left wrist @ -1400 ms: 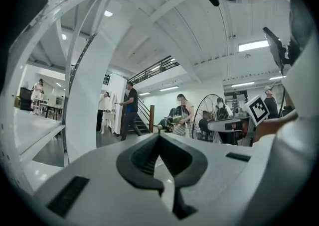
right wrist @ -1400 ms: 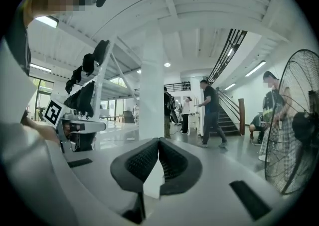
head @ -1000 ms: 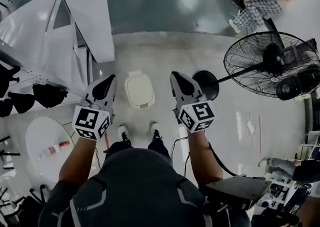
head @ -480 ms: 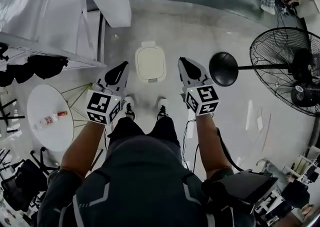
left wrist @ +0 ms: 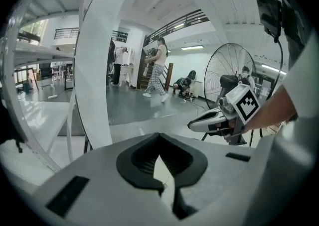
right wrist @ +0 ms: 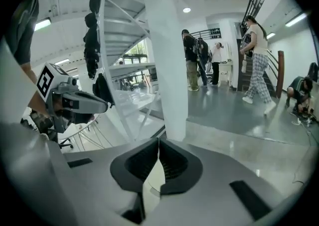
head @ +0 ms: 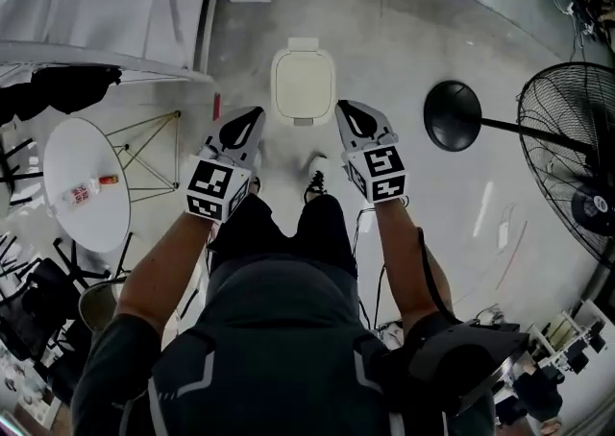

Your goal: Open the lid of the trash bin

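A cream-white trash bin (head: 303, 84) stands on the floor straight ahead, seen from above, with its lid down. My left gripper (head: 248, 119) hovers in the air just left of the bin's near edge, and my right gripper (head: 346, 109) hovers just right of it; neither touches the bin. In both gripper views the jaw tips meet with nothing between them: left gripper (left wrist: 159, 138), right gripper (right wrist: 158, 141). Each camera also catches the other hand's tool: the right gripper (left wrist: 224, 118) and the left gripper (right wrist: 70, 98).
A big floor fan (head: 577, 156) with a round black base (head: 453, 115) stands to the right. On the left are a round white table (head: 86, 184) carrying a bottle (head: 82, 194) and a white staircase (head: 96, 2). People stand far off in the hall (right wrist: 256, 60).
The view has moved forward, and the bin now lies closer, between the two gripper tips. Both grippers have travelled along with it and stay shut.
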Demonstrator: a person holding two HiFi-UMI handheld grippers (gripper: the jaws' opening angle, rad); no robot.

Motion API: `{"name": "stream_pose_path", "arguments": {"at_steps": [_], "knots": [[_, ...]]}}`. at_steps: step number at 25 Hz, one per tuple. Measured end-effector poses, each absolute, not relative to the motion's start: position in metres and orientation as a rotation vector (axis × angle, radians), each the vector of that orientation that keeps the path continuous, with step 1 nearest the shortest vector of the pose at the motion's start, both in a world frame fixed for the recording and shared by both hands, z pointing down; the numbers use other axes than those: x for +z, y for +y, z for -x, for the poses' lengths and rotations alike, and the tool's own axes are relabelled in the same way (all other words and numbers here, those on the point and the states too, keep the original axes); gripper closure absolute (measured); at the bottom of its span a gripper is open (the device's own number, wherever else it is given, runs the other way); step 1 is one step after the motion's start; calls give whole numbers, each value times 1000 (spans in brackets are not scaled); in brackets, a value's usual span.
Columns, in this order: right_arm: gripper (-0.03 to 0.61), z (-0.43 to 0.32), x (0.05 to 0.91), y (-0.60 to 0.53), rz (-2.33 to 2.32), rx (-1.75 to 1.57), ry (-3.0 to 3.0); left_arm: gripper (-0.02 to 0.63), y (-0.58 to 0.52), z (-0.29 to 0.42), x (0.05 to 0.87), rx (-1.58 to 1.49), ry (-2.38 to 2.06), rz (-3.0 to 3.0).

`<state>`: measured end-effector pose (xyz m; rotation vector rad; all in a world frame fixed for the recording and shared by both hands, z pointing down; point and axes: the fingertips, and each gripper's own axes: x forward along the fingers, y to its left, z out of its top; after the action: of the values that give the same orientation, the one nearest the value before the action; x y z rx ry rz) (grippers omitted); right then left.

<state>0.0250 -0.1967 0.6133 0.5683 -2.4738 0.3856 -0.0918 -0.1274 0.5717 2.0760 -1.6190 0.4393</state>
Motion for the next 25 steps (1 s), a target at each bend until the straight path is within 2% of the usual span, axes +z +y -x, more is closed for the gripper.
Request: {"name": "stream_pose_path", "arguments": {"at_steps": [16,25], "knots": [[551,-16,809,-152,-480,573,-2289,606,-83,90,740,637,-1480,-1948],[551,-11,923,-128,-476,609,-2169,606,-74,107,829,650,-1444,-1853]]}}
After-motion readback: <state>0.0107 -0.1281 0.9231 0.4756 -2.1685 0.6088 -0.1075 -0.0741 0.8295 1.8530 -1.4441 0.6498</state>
